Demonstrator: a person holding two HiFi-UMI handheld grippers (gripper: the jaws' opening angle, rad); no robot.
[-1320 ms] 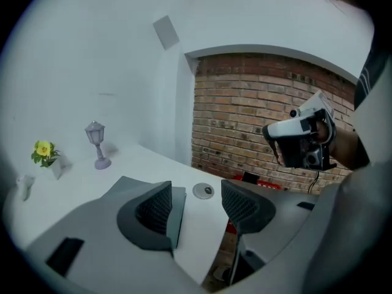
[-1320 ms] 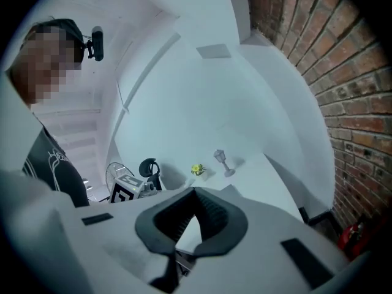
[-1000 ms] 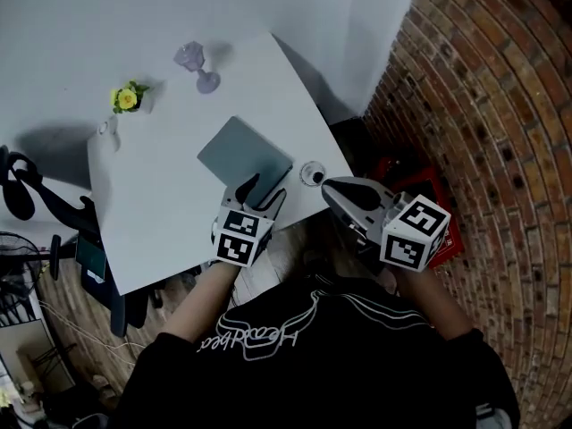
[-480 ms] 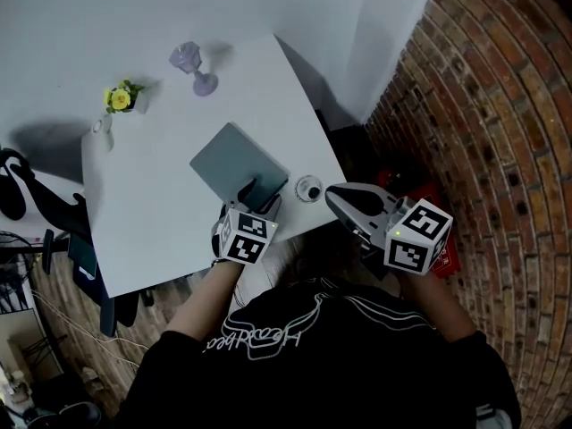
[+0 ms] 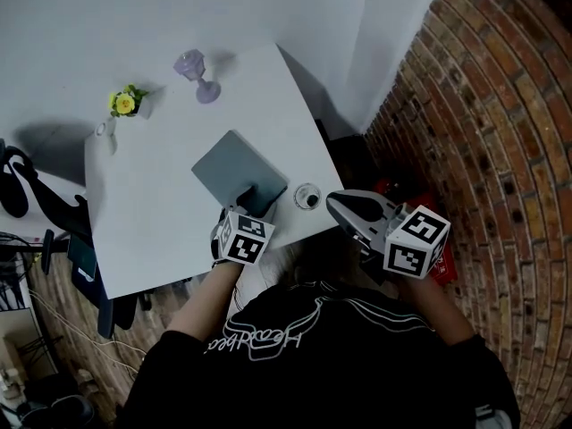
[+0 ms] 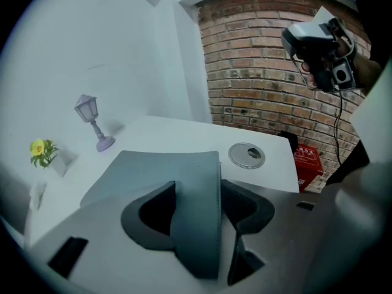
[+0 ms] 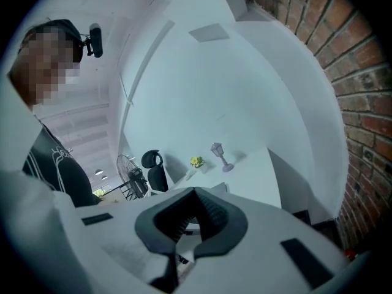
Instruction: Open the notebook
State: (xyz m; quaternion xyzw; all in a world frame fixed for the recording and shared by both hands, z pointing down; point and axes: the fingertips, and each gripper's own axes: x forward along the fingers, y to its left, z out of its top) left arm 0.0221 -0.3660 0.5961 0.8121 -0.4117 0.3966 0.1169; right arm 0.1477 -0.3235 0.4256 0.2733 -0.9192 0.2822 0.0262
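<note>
1. Notebook (image 5: 234, 170) lies flat on the white surface (image 5: 152, 213), toward the near right corner, grey cover up and not yet open.
2. My left gripper (image 6: 197, 184) has its jaws pressed onto the near edge of the cover, one on each side. In the left gripper view the grey sheet runs up between them, curled a little off flat.
3. My right gripper (image 7: 196, 192) hangs off the surface, out past that near right corner. Its jaws are closed on each other with nothing between them.
4. A small round disc (image 5: 307, 195) sits just right of the notebook, near the edge of the surface. A lamp figure (image 5: 197, 68) and a flower (image 5: 125, 103) stand well apart at the far side.
5. As I judge it, the grasp on the cover is made and the lift is the step in hand. I cannot tell whether I have pinched the cover alone or some pages with it.
6. The next move calls for swinging the pinched edge up and over toward the far side. It should turn about the opposite edge, which I take to be the spine.
7. I should move in an arc, not a straight pull, or the whole book may slide or rise. If it does, my free right gripper could press the pages down, keeping clear of the disc.
</note>
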